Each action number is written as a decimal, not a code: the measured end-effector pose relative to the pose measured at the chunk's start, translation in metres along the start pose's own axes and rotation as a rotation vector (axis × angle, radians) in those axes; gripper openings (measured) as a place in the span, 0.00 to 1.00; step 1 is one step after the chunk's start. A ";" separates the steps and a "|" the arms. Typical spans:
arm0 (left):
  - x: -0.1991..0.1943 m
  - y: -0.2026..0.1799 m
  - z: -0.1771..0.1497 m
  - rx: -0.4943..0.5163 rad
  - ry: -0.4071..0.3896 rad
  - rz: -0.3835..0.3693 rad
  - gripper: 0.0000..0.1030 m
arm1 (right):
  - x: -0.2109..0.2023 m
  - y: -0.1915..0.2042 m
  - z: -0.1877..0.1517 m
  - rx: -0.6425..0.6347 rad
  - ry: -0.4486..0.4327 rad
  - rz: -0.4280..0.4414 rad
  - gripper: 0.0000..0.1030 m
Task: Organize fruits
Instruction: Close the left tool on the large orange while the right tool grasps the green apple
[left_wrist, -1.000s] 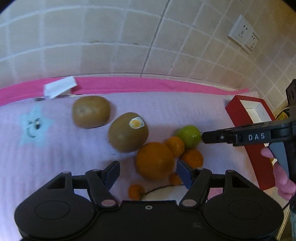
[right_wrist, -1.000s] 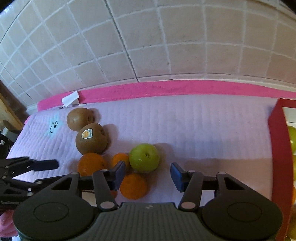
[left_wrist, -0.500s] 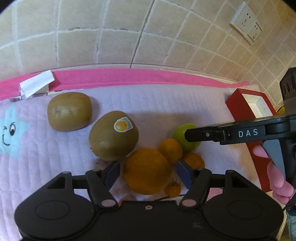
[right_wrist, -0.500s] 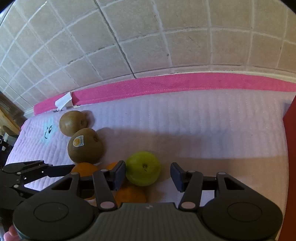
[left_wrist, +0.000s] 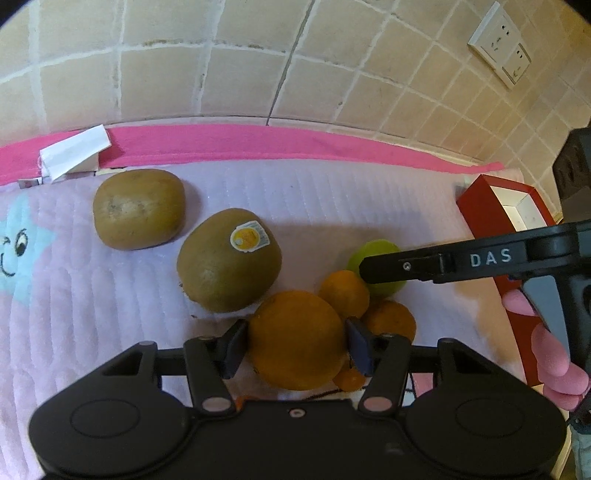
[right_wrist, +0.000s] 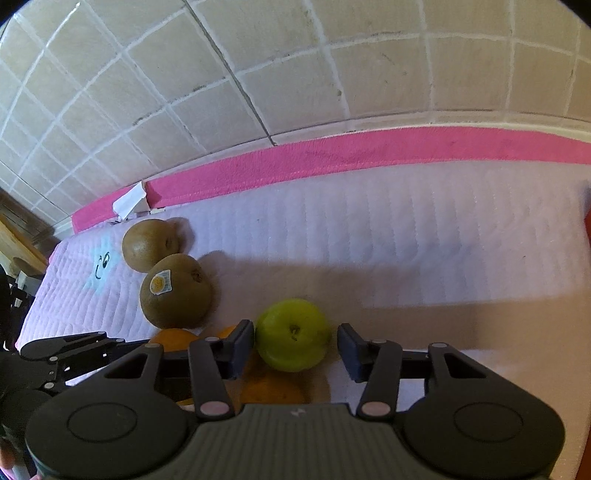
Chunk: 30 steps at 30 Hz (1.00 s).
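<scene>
Lilac quilted cloth (left_wrist: 332, 206), with a pink band (left_wrist: 240, 144) along its back edge, covers the bench under a wall of beige tiles (left_wrist: 221, 55), and a red box (left_wrist: 491, 214) stands at the right end. A white socket (left_wrist: 498, 55) sits high on the wall and a white tag (left_wrist: 74, 151) lies on the pink band.

You are at the grasp step with both hands. Two kiwis lie to the left: the stickered kiwi (left_wrist: 229, 258) just behind the pile, the plain kiwi (left_wrist: 138, 208) beyond it. Your left gripper (left_wrist: 295, 347) straddles the big orange (left_wrist: 297, 339); its jaws are closing and both pads look to be touching the peel, so it is all but clenched on that fruit. Small oranges (left_wrist: 345, 293) crowd its right side, one touching it.

Your right gripper (right_wrist: 295, 345) has the green apple (right_wrist: 293, 334) between its jaws, which are also closing. The left pad is at the skin, but a gap shows at the right pad, so it is not yet gripping.

Next, I judge, you need to finish both squeezes, then lift straight up so the neighbouring small oranges do not roll, and carry toward the red box. The round fruit may slip if pinched off centre.
</scene>
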<state>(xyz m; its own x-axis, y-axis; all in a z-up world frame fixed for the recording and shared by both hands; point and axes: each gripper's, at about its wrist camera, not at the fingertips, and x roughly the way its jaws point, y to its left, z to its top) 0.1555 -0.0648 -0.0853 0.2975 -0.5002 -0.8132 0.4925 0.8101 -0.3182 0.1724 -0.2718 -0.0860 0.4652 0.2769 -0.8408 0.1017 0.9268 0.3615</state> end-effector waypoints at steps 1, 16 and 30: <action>-0.001 0.000 -0.001 0.000 0.000 0.001 0.66 | 0.000 0.000 0.000 0.002 -0.006 0.001 0.47; -0.041 -0.022 -0.002 0.058 -0.064 0.063 0.65 | -0.063 -0.012 -0.013 0.045 -0.143 -0.010 0.46; -0.055 -0.201 0.094 0.409 -0.232 -0.097 0.65 | -0.231 -0.134 -0.052 0.213 -0.478 -0.254 0.46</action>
<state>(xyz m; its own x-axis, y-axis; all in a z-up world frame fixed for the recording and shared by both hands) 0.1167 -0.2290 0.0686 0.3860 -0.6601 -0.6444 0.7944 0.5929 -0.1316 0.0053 -0.4466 0.0393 0.7436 -0.1384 -0.6542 0.4135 0.8640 0.2872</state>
